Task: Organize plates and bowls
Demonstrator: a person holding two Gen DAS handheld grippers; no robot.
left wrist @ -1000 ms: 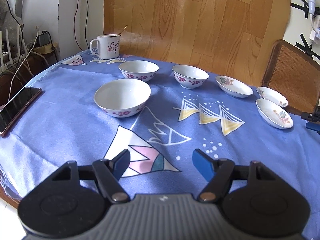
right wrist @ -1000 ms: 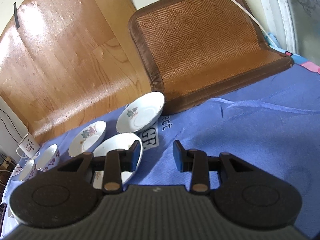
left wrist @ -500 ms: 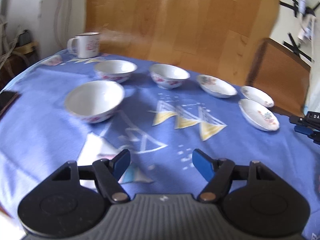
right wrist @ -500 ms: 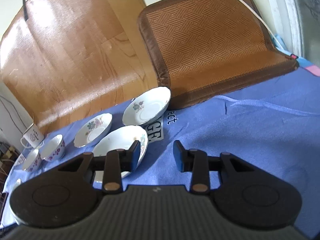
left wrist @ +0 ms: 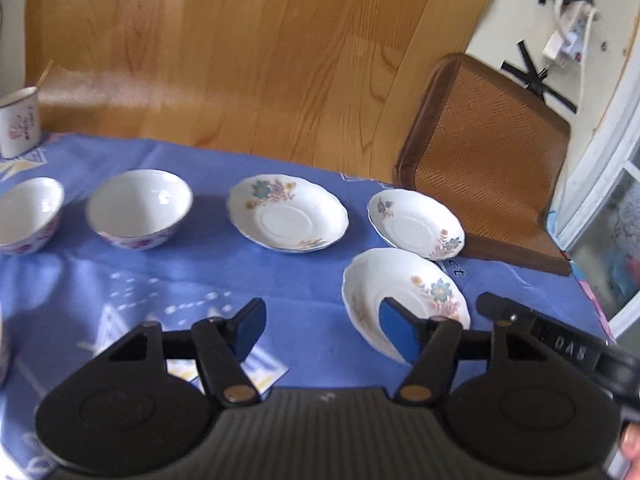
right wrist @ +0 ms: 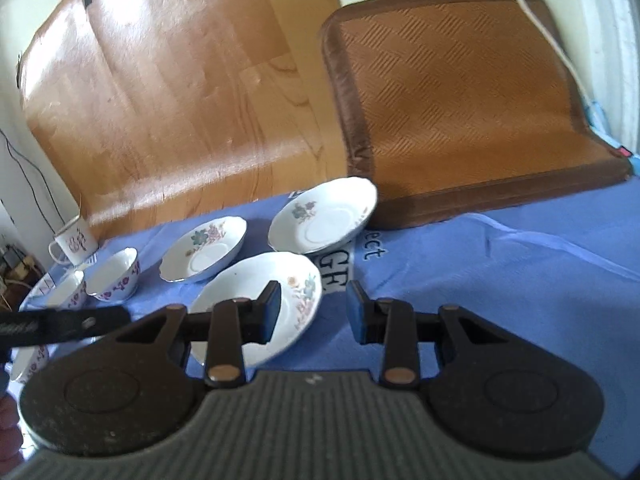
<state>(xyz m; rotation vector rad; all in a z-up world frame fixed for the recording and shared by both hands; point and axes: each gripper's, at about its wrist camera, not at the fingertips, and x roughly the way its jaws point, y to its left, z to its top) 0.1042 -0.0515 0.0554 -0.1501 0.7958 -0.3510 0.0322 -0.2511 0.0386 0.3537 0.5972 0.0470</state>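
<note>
Hovering above the nearest plate [left wrist: 396,288], left claw [left wrist: 322,330] and right claw [right wrist: 314,312], both parted, closing, empty.

On the bench [left wrist: 200,280], seen from the left wrist, two bowls sit side by side at the left, the left bowl [left wrist: 28,216] just beside the right bowl [left wrist: 138,208], with a mug [left wrist: 18,122] behind them at the far left edge. To their right lies the middle plate [left wrist: 286,212], then the far plate [left wrist: 416,222], and the near plate [left wrist: 404,300] lies in front of the far one. A woven mat [left wrist: 488,160] leans behind the far plate, right of the wooden board [left wrist: 240,52] behind the bench.
</note>
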